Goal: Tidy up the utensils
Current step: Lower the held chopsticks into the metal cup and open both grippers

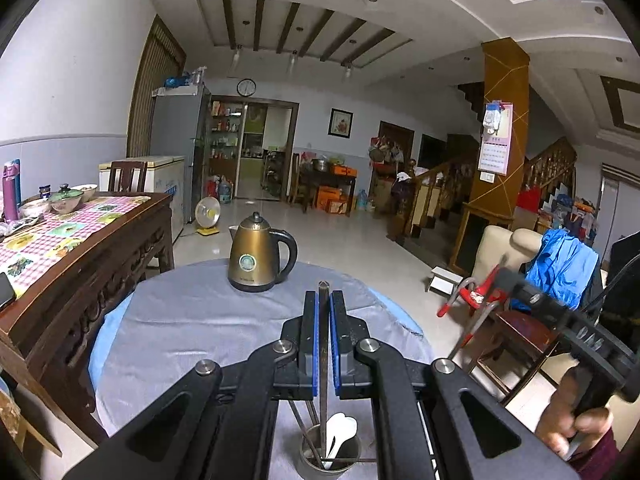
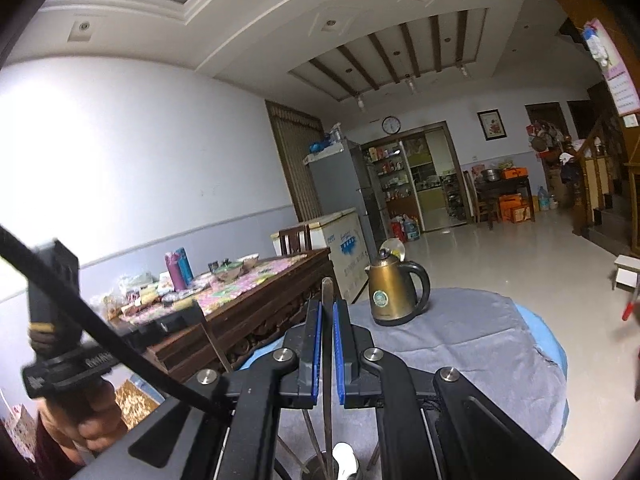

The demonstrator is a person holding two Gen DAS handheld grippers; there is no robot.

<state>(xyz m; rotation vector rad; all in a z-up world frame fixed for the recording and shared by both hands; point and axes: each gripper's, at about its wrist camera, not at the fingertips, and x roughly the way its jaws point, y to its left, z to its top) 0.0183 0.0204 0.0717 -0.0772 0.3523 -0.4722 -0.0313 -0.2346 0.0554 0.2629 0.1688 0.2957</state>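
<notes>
**Chopstick insertion into the utensil cup: grip and container status**

We hold both grippers above the round table draped in grey cloth (image 1: 192, 320), each pointing forward with its fingers level, so that whatever is clamped hangs straight down toward the container below

Left gripper (image 1: 323, 320): the blue-padded jaws stand nearly closed, parted only by the width of a slim dark chopstick (image 1: 323, 300). The stick passes upright between the pads, its top end just clearing the fingertips and its lower end reaching into the small cylindrical steel cup (image 1: 330, 456)

Right gripper (image 2: 327, 328): the jaws are likewise drawn in to a narrow gap around a second dark chopstick (image 2: 327, 292), also upright, running down toward the same steel cup (image 2: 320, 466). We judge the vertical hold is chosen so each stick drops cleanly through the cup mouth

Container contents: the cup, sitting on the cloth directly beneath both grippers, holds a white ceramic soup spoon (image 1: 340, 430) and several further thin sticks leaning against the rim. A bronze electric kettle with black handle (image 1: 258, 254) stands well apart at the far edge, clear of the work
</notes>
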